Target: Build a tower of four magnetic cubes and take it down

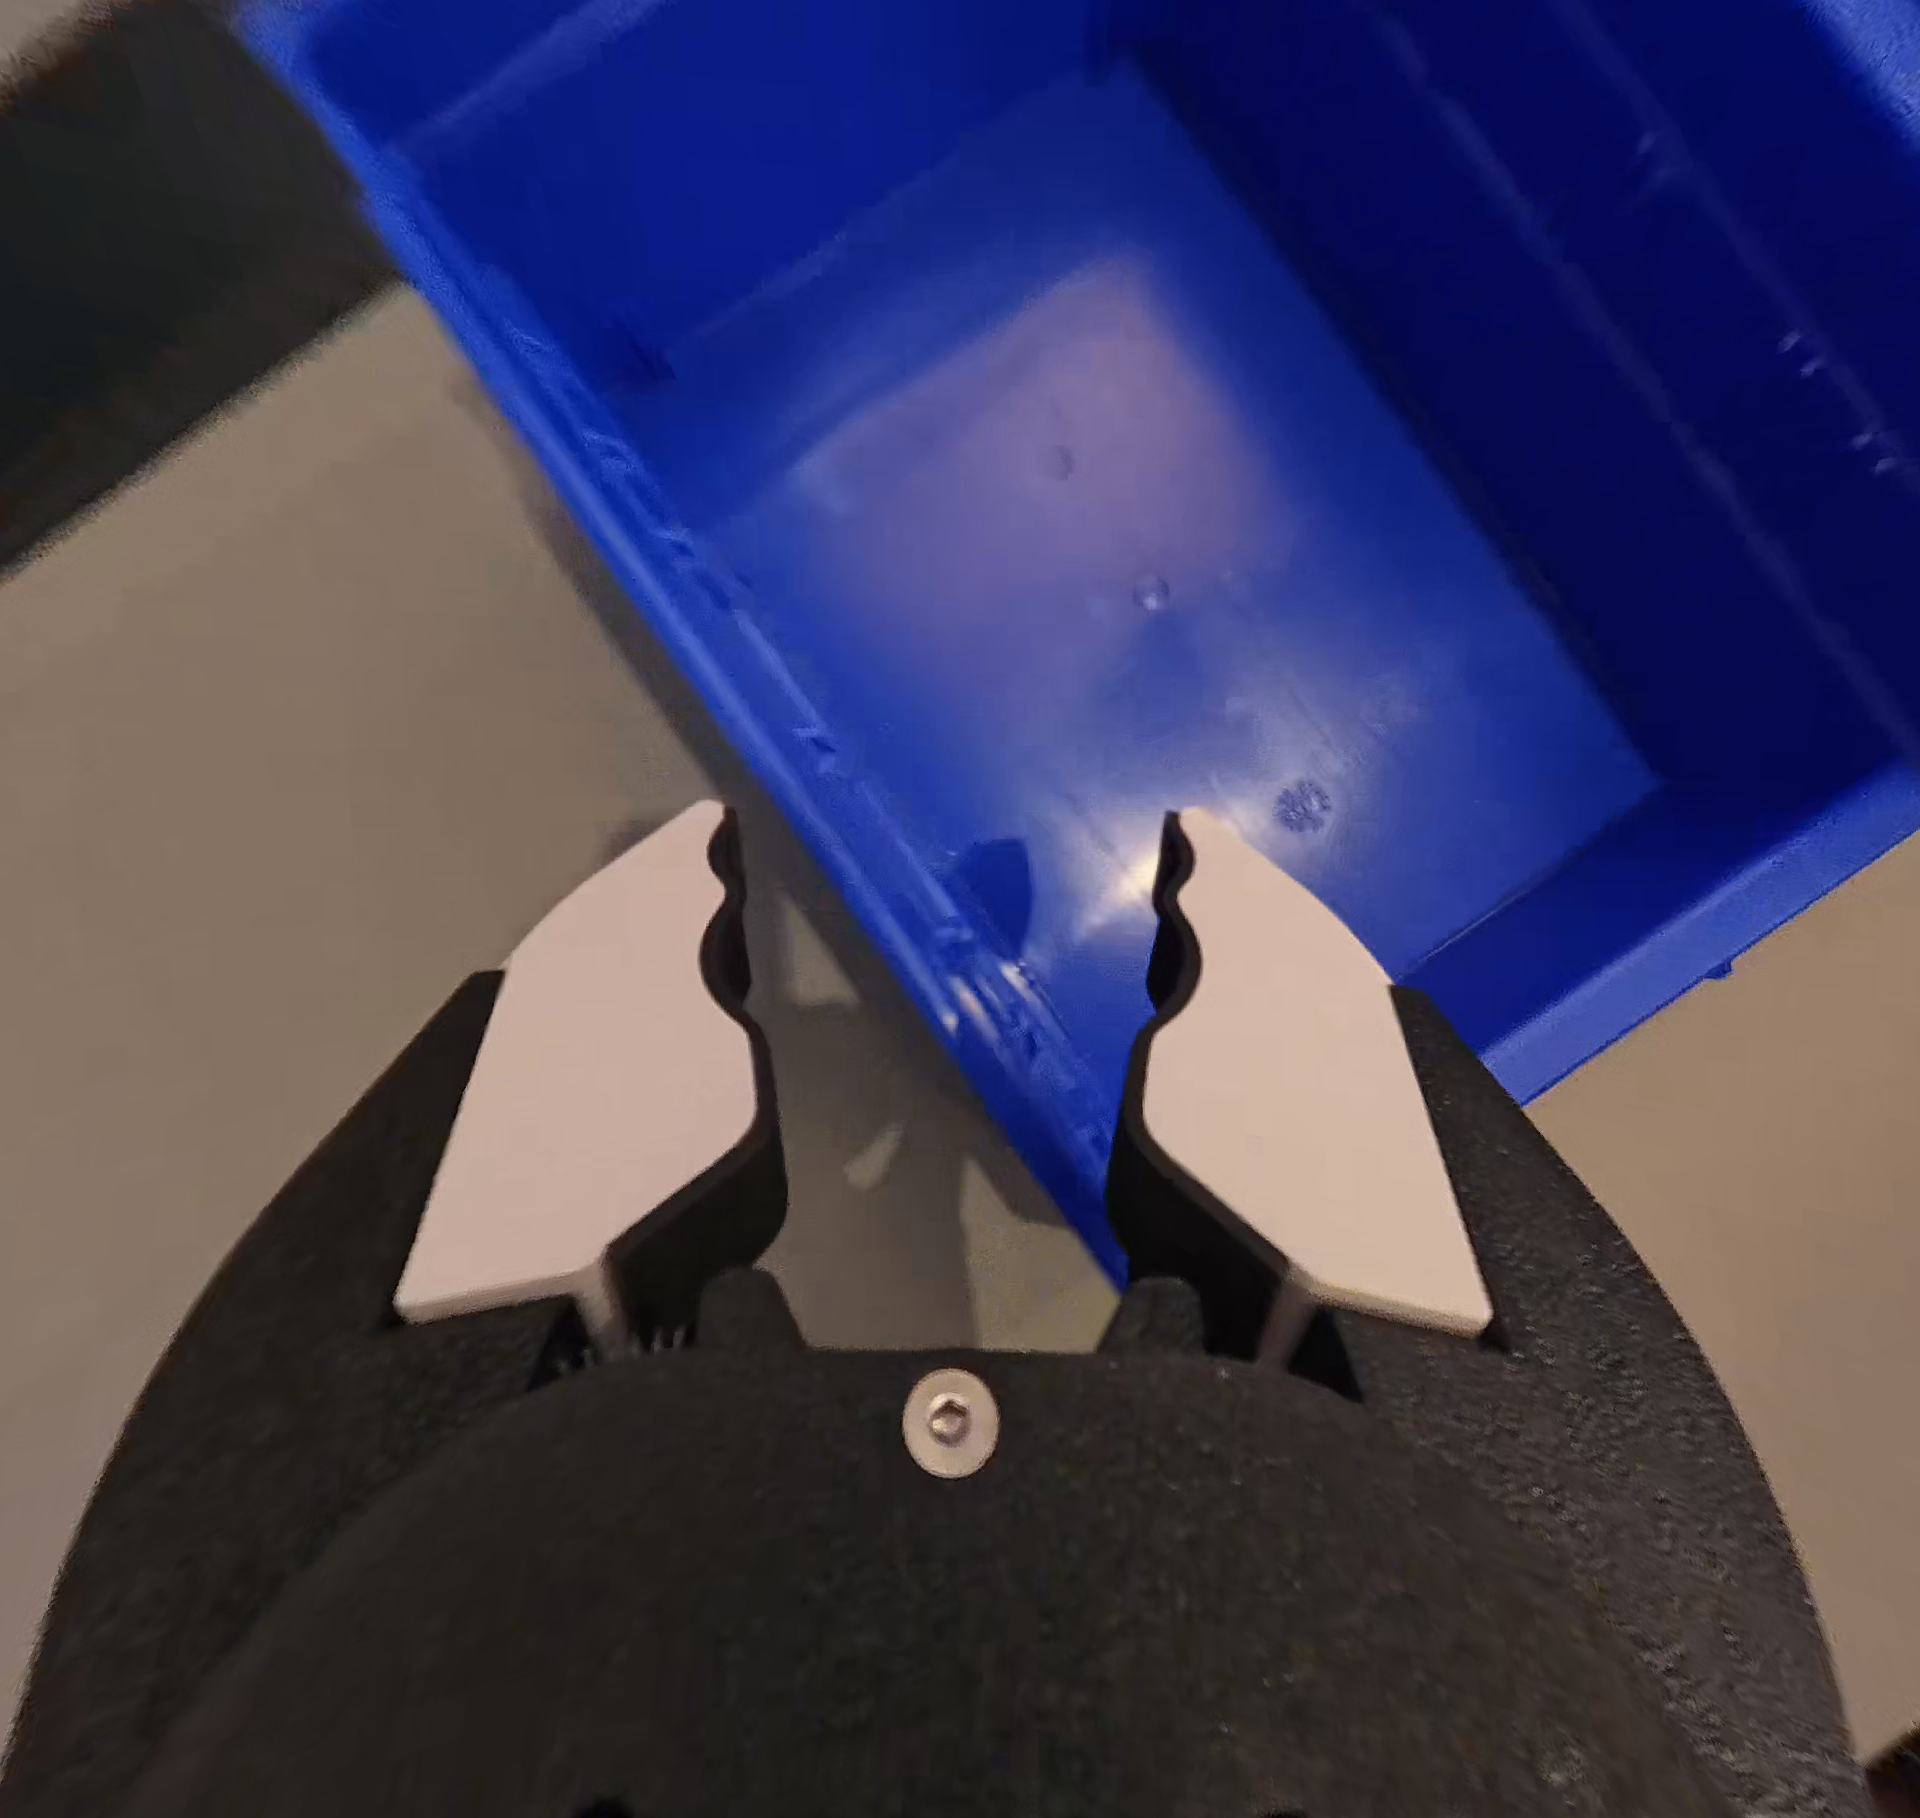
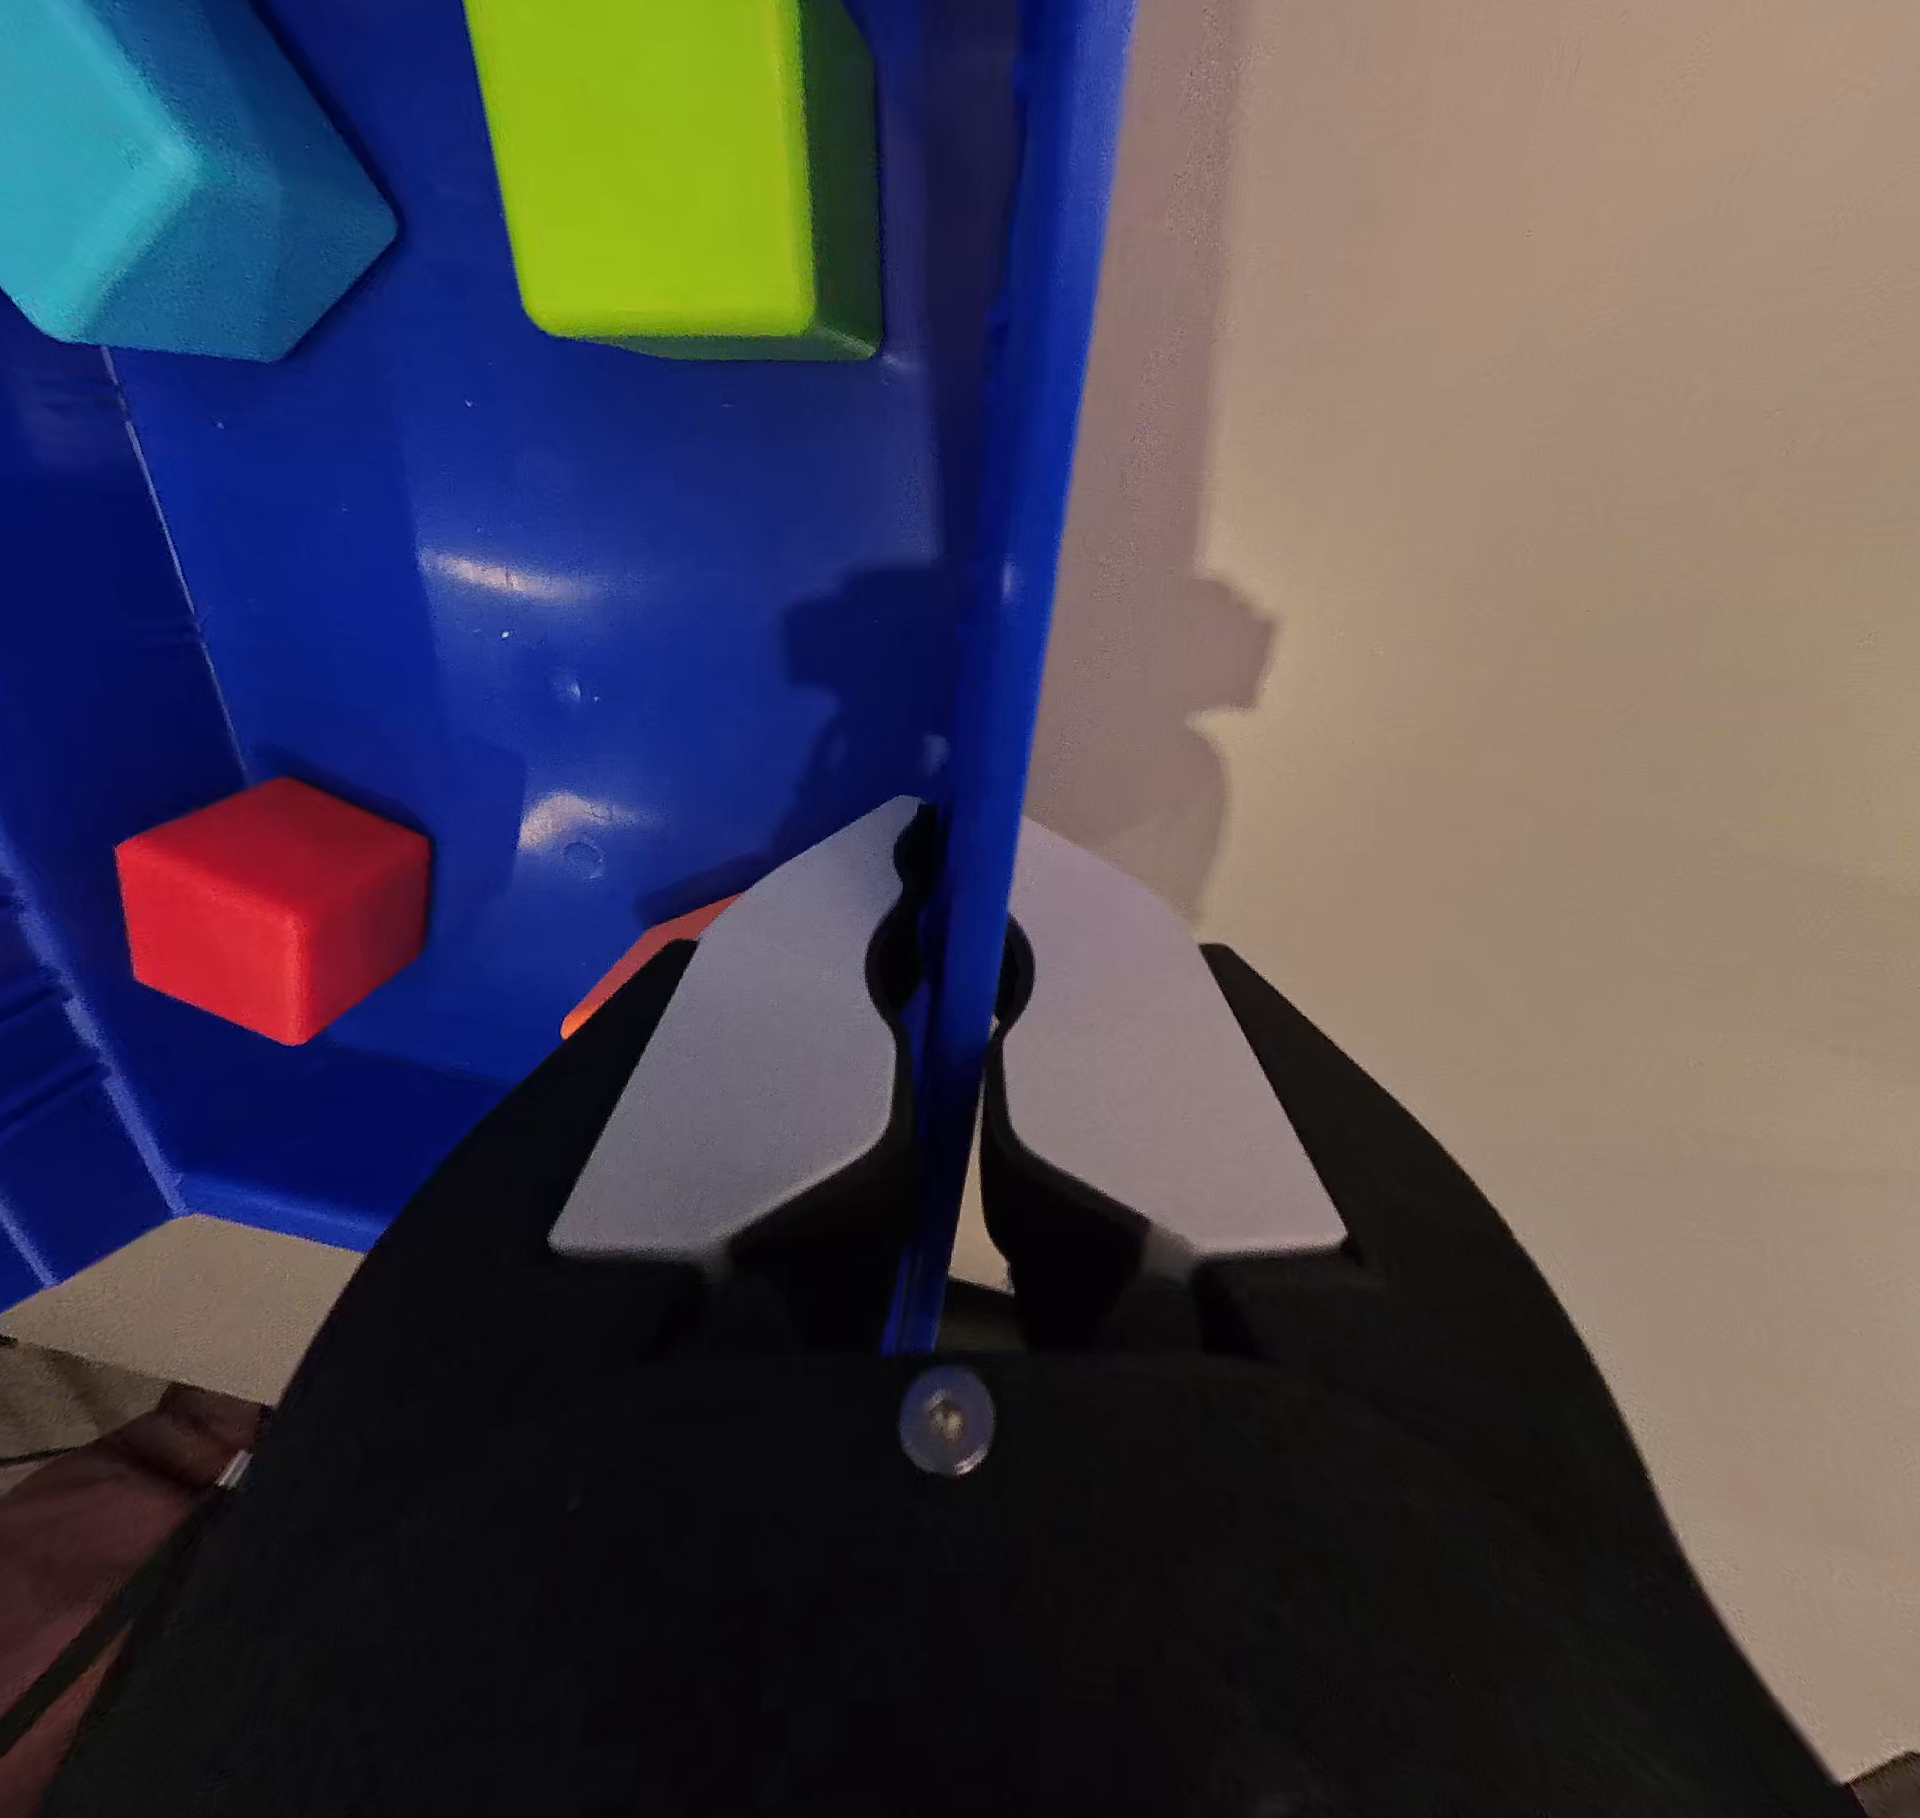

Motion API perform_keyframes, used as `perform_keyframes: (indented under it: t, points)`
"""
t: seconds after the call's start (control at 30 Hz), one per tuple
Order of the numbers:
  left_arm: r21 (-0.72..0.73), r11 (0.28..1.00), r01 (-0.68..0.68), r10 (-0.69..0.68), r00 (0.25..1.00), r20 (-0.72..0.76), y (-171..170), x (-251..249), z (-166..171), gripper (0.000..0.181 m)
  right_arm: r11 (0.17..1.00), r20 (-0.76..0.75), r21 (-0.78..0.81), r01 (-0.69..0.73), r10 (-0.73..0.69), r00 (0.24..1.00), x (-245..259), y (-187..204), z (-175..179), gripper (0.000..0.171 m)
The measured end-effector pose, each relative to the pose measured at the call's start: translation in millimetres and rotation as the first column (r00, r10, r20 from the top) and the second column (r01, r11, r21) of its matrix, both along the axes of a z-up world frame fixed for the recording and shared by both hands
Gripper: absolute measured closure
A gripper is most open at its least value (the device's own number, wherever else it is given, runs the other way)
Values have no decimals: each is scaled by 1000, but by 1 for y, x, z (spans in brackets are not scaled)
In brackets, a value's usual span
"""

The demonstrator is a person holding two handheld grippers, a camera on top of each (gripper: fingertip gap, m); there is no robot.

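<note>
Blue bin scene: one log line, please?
right gripper: shut on blue plastic bin wall | left gripper: open, straddling rim

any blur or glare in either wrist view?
Left wrist view: blue bin smeared by motion blur, bright glare on its floor near the open left tool. Right wrist view: sharper cubes, glare spots on the bin floor, right tool shadow on the table.

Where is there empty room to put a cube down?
The pale table right of the blue bin wall is bare. Inside the bin, floor lies free between the green cube and the red cube. It's crowded by the right gripper, whose jaws pinch the wall beside an orange cube.
</note>
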State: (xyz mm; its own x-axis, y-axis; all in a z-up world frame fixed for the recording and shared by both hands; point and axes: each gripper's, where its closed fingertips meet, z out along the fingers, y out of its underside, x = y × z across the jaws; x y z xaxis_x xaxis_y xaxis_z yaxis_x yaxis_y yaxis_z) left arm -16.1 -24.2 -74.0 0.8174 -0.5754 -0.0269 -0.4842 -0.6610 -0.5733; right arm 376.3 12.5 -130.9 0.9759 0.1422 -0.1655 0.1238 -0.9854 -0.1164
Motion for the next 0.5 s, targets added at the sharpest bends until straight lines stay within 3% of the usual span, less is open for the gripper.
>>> perform_keyframes:
  t: [0.1, 0.23, 0.37, 0.5]
  points:
    - [191, 980, -63, 68, 997, -19, 5, -19, 48, 105, 1000, 2, -3, 10, -10, 1000, 7, 0, 0, 163]
    - [421, 892, -163, 195, 980, -32, 2, -53, 105, 98, 998, -79, -51, 27, -31, 996, 12, -5, 0, 163]
    - [482, 850, -212, 237, 972, 11, -8, -79, 135, 98, 993, -96, -105, 55, -65, 993, 30, -14, 4, 164]
    - [442, 869, -224, 248, 969, 4, -22, -104, 143, 96, 991, -80, -112, 78, -87, 993, 51, -24, 21, 163]
